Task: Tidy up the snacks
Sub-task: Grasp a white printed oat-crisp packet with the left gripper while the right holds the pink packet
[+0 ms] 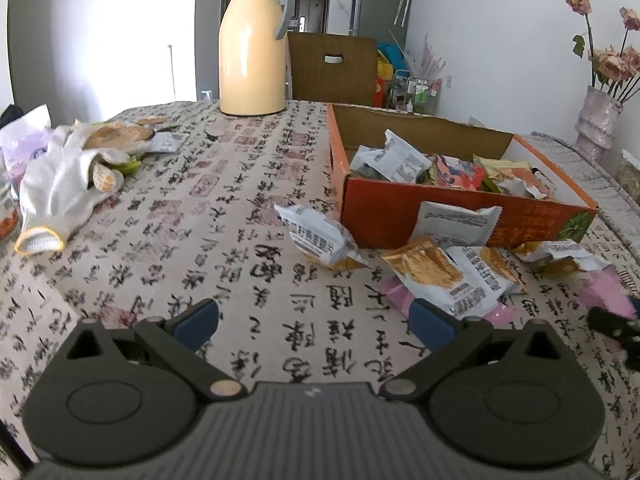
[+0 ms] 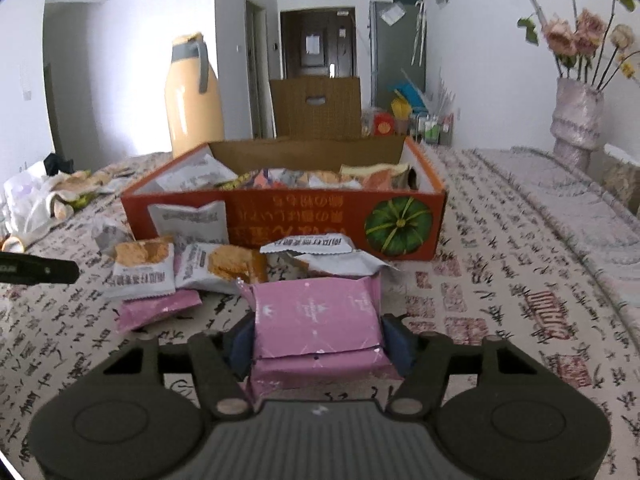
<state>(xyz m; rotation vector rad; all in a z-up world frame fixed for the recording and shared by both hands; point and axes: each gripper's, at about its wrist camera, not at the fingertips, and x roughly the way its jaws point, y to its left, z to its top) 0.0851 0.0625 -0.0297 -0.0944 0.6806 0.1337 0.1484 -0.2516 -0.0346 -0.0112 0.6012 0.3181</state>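
Pink packet pinched crosswise in right gripper; orange box straight ahead, beyond loose snacks. Left gripper spread, empty, farther left.

Your box sits mid-table, with loose snack packets just before it. The jug stands behind-left; the gloves lie far left.
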